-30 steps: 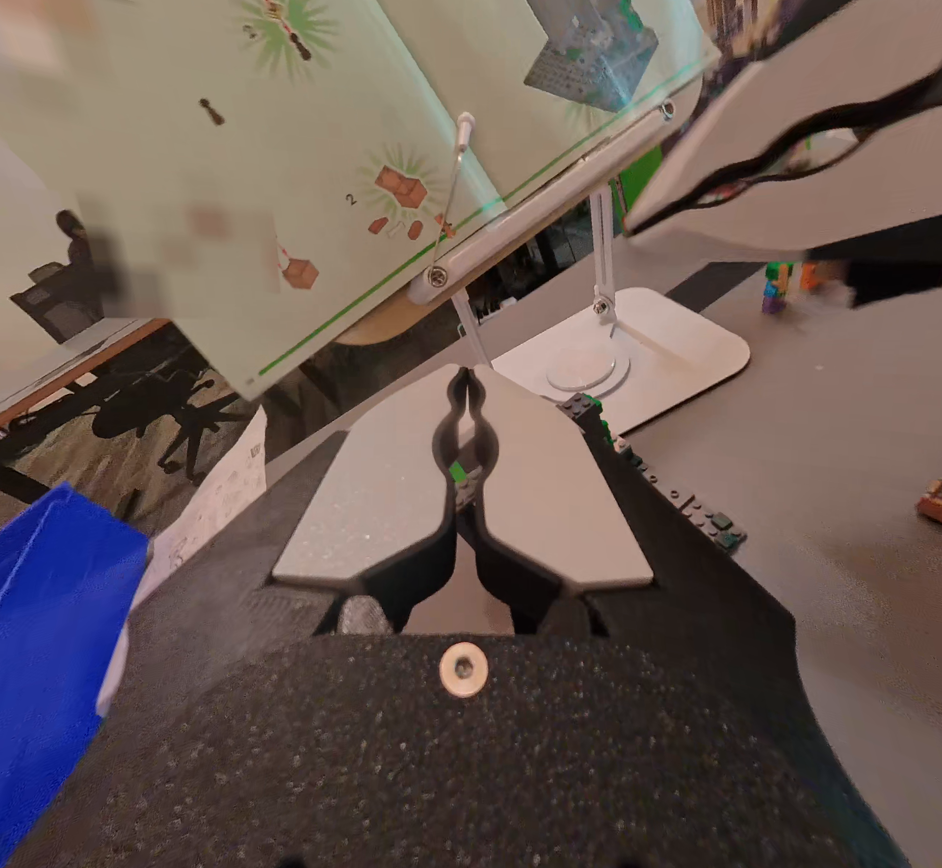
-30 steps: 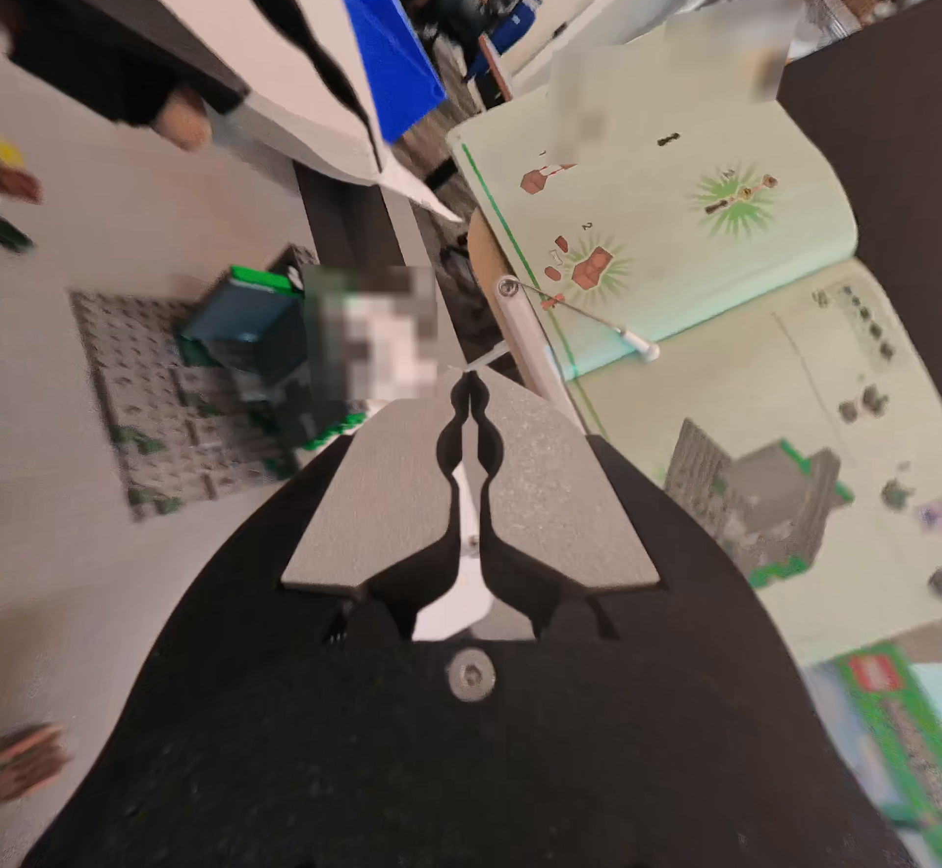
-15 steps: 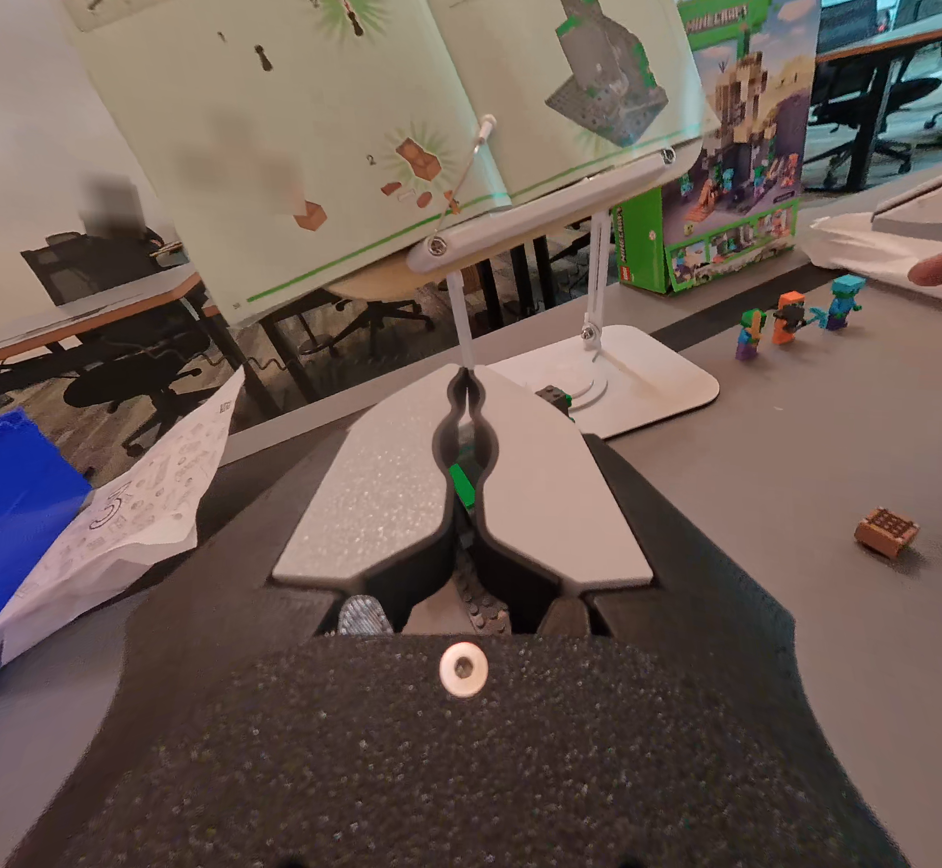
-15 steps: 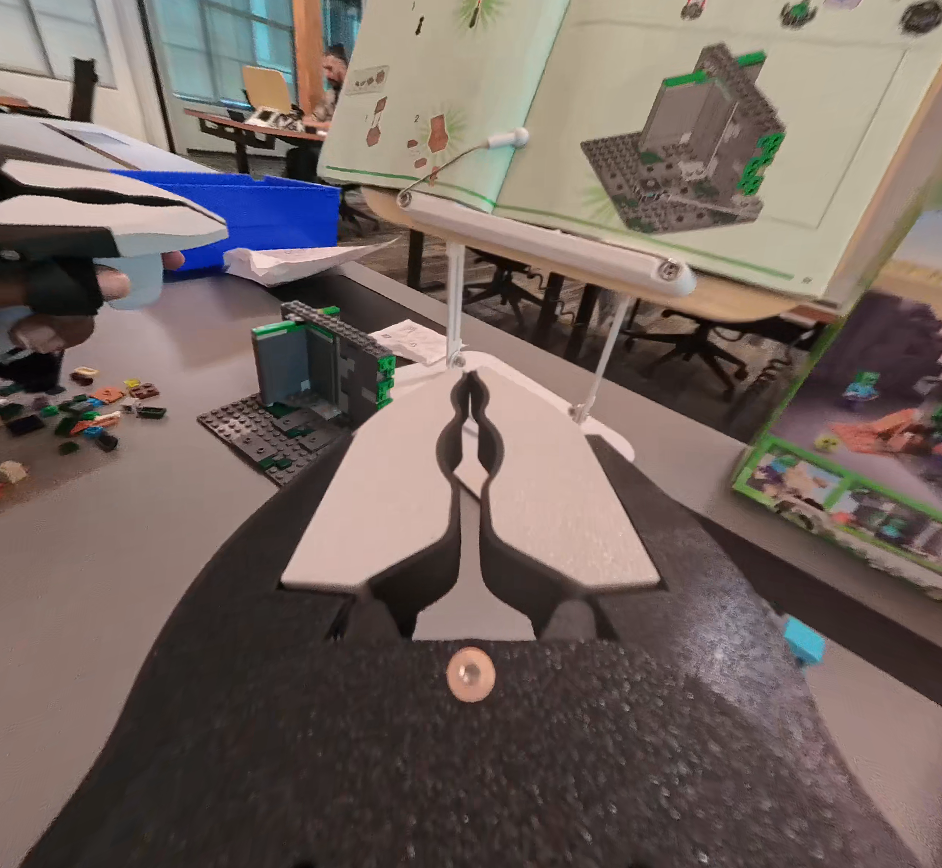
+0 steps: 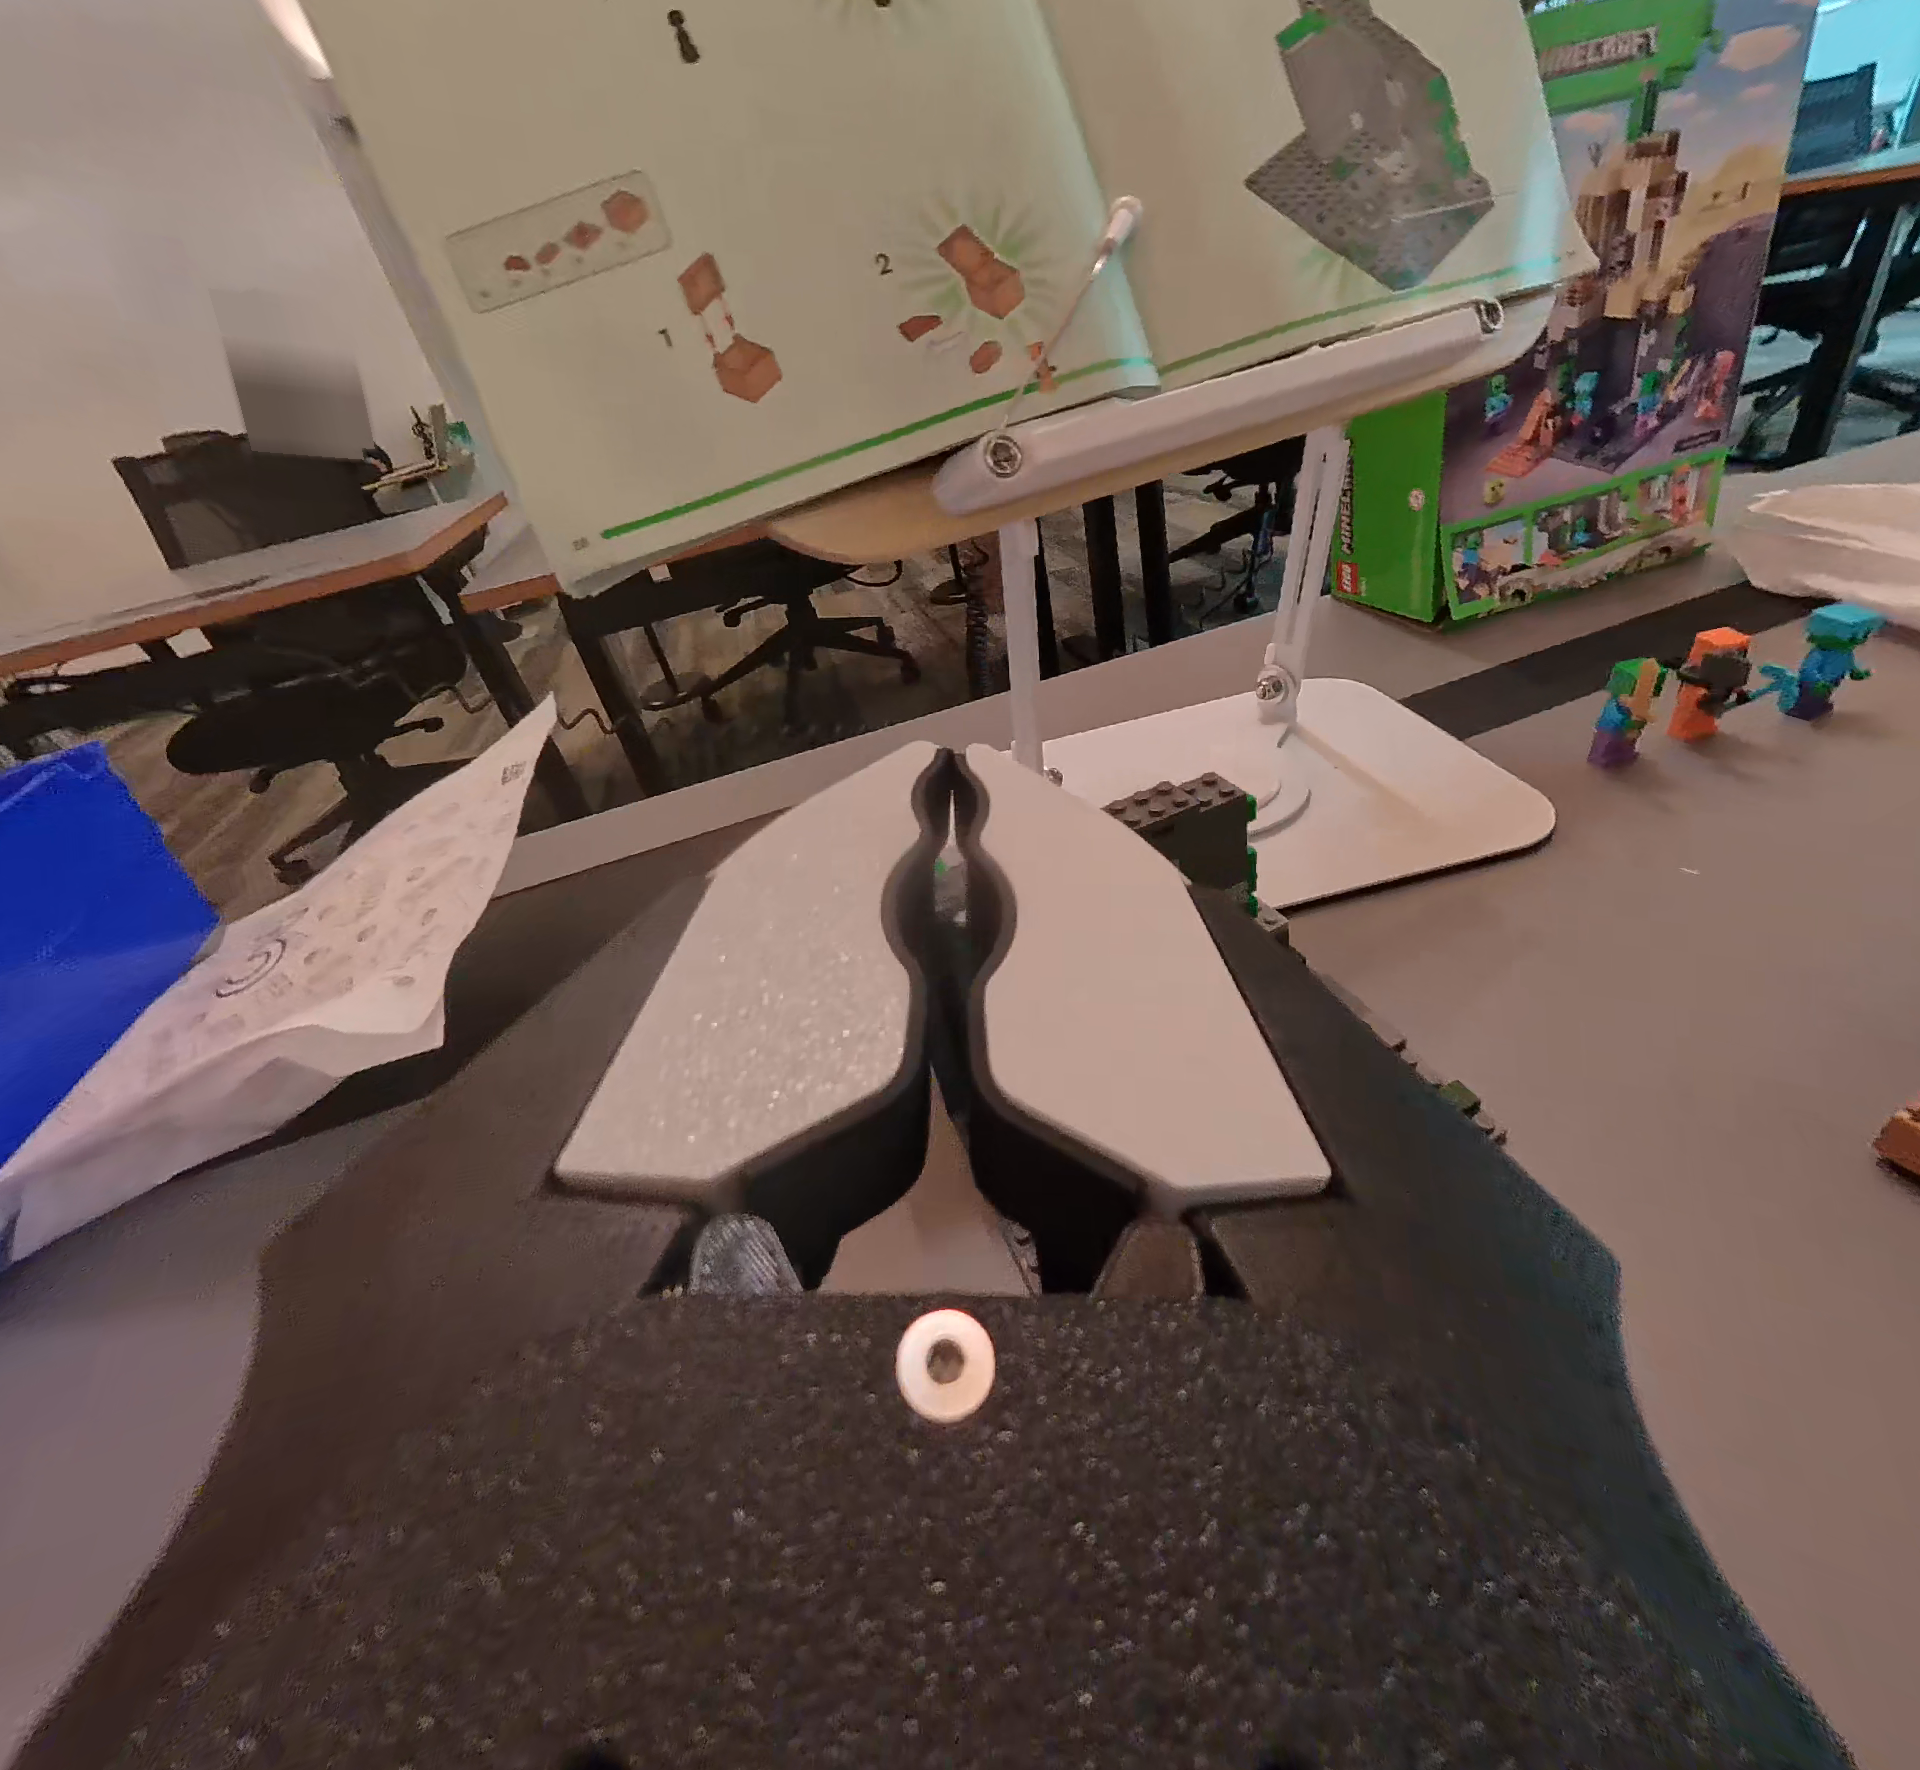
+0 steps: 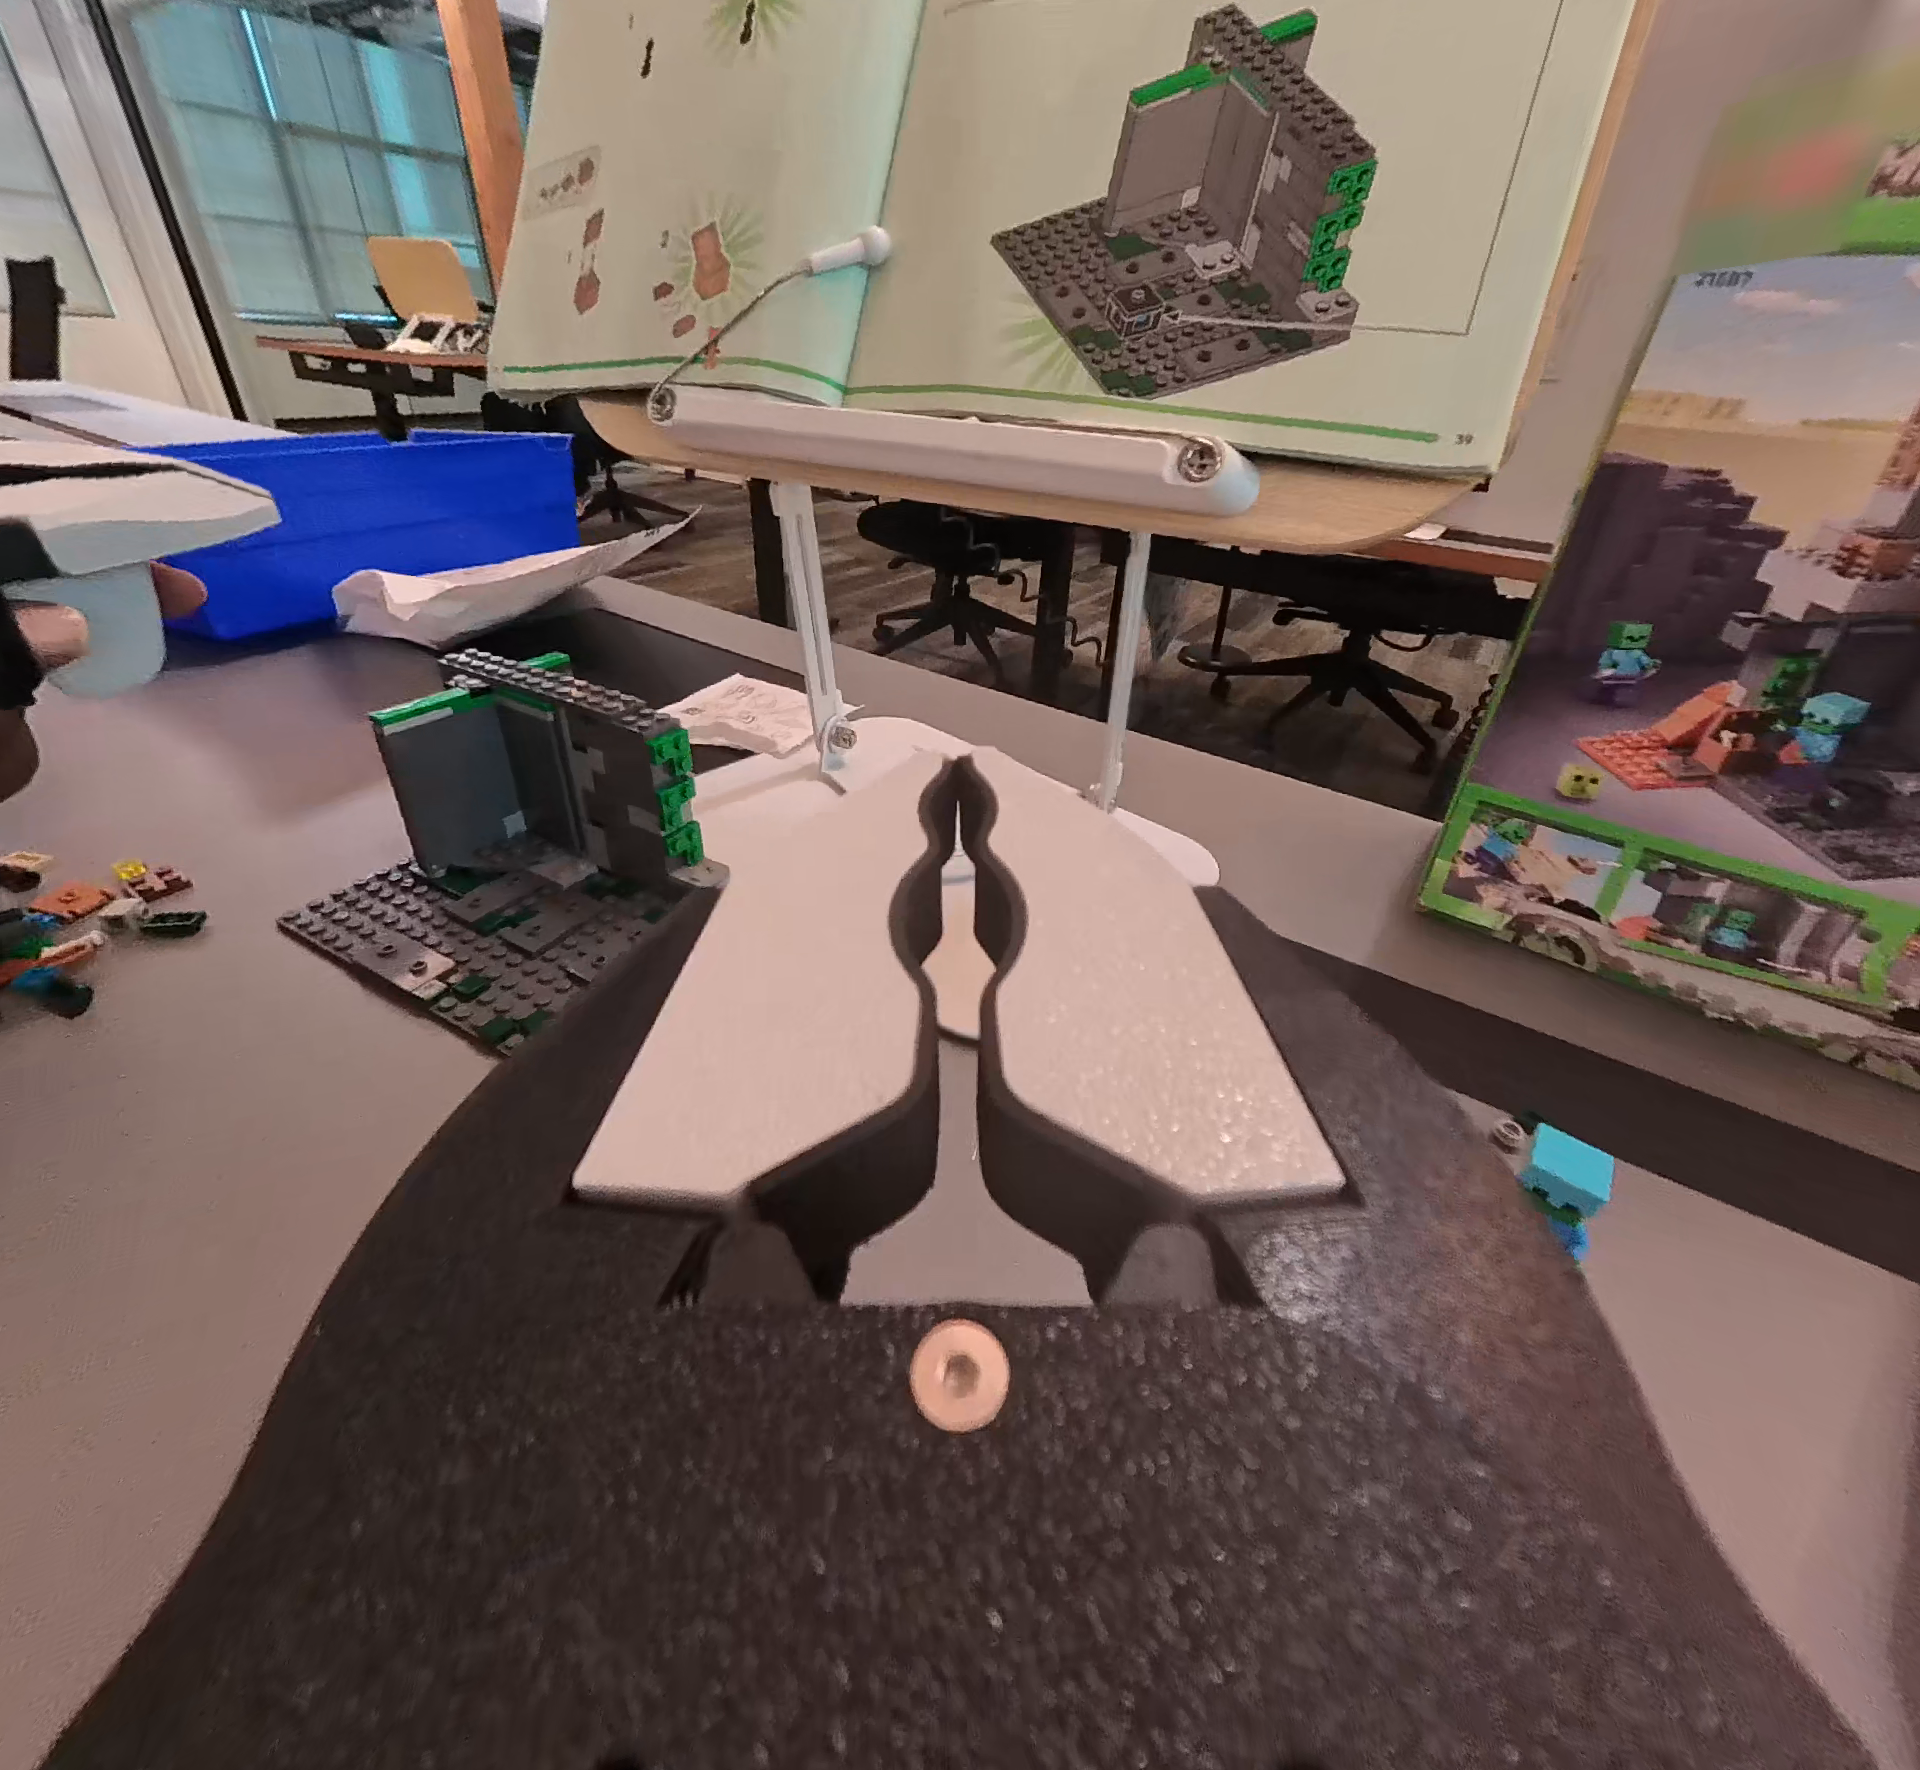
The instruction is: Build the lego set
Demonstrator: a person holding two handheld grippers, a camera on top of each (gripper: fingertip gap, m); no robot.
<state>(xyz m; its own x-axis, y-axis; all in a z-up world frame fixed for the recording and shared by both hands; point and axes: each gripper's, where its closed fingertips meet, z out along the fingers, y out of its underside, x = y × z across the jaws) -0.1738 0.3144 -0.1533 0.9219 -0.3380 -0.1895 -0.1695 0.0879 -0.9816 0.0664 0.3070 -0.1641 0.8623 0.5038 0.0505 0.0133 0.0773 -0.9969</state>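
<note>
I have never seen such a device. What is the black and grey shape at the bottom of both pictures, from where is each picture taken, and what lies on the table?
There is no robot here. A person holds a two-finger gripper in each hand, and each carries a camera looking forward along its fingers. One picture comes from the left gripper, the other from the right gripper. Both are shut and hold nothing that I can see.

On the grey table stands a half-built model, with loose bricks to its left. Behind it a white stand holds the open manual. The set's box stands to the right, with small figures near it. A blue bin and crumpled paper lie at the far left.
</note>
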